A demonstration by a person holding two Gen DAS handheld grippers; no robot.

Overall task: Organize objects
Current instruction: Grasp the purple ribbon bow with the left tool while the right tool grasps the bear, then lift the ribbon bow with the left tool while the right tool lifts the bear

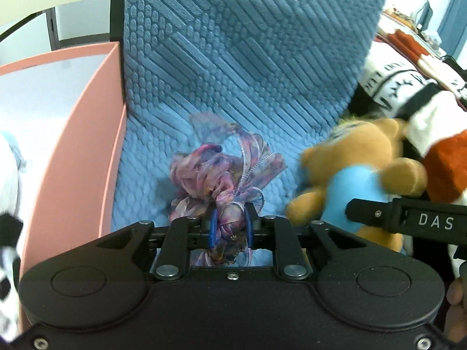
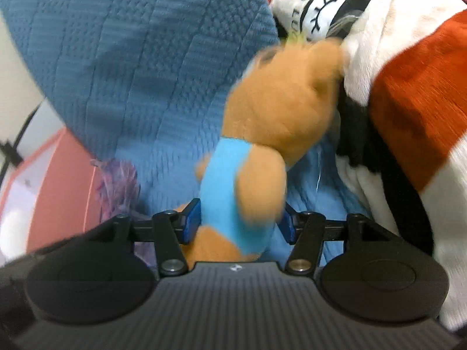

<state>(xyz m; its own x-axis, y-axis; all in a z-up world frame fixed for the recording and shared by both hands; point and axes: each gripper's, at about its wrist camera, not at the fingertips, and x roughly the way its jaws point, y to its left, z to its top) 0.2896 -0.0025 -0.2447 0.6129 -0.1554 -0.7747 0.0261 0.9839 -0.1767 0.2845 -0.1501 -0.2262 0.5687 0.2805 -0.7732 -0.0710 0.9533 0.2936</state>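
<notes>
A purple-pink ribbon bow (image 1: 224, 175) lies on a blue textured cushion (image 1: 233, 58). My left gripper (image 1: 230, 229) is shut on the bow's near end, its blue pads pressed against both sides. A brown plush bear in a light blue shirt (image 2: 262, 134) sits at the cushion's right; it also shows in the left wrist view (image 1: 353, 169). My right gripper (image 2: 238, 223) is shut on the bear's body, its pads on both flanks. The right gripper's black finger arm (image 1: 408, 220) reaches in from the right in the left wrist view. The bow (image 2: 116, 183) shows blurred at left in the right wrist view.
A pink box (image 1: 87, 134) with a white inside stands left of the cushion. A white, black and red-orange plush blanket (image 2: 408, 102) is bunched at the right, touching the bear. A white and black plush thing (image 1: 8, 204) lies at the far left edge.
</notes>
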